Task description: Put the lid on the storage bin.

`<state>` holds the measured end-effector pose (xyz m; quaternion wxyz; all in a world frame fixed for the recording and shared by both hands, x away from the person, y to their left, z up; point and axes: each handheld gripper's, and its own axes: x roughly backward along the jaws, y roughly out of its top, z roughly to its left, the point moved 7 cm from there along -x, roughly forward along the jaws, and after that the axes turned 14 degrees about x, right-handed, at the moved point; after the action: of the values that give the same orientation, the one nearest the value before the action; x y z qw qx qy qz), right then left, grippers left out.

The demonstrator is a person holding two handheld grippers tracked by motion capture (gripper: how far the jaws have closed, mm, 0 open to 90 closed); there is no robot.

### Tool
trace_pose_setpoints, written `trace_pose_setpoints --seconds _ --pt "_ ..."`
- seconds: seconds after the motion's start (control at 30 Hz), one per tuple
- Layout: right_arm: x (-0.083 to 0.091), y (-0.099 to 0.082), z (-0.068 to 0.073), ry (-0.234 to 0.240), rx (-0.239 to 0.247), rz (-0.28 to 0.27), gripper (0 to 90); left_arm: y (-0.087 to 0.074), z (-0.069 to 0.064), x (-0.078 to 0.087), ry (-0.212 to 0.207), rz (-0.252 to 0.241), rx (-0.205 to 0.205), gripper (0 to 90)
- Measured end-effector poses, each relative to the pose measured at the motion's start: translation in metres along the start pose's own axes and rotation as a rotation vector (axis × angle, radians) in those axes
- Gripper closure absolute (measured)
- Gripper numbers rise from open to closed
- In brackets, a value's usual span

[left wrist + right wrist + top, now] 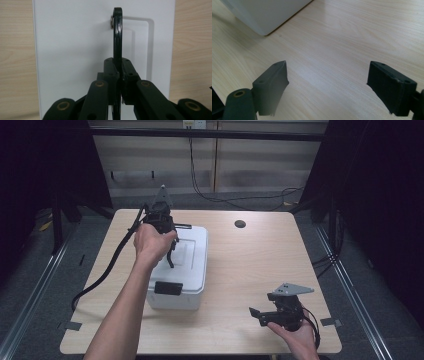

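A person's left claw (169, 251) is clamping shut on the black handle (117, 37) of a white box (192, 265) sitting left of centre on the counter (250, 270); the thin handle could be slipping sideways from the pads if pulled askew. Right of it, the right claw (257, 314) is idling wide open and empty near the front edge, with nothing standing between them.

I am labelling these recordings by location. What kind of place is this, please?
Probably a lab or recording booth, not a home. A bare wooden table stands between black curtains, with metal rails on the floor and cables trailing behind. On the table is a white box.
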<state>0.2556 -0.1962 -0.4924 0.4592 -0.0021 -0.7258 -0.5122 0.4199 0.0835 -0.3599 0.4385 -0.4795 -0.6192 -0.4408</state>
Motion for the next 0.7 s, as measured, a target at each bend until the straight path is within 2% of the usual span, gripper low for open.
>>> trace_pose_setpoints --seconds 0.3,0.5,0.6,0.7 --pt "-0.0003 0.0000 -0.0002 -0.001 0.001 0.000 15.8 0.0002 0.0034 -0.0032 0.009 0.006 0.006 84.8" --pt "-0.0005 -0.0002 0.0002 0.001 0.001 0.003 15.8 0.0013 0.0093 -0.0074 -0.021 0.019 0.021 84.6" --pt "-0.0010 -0.0002 0.0002 0.003 0.001 0.006 15.8 0.0017 0.0091 -0.0082 -0.009 0.008 0.020 84.5" --pt "-0.0011 -0.0002 0.0001 0.003 0.002 0.006 15.8 0.0015 0.0072 -0.0083 -0.008 0.016 0.000 84.4"
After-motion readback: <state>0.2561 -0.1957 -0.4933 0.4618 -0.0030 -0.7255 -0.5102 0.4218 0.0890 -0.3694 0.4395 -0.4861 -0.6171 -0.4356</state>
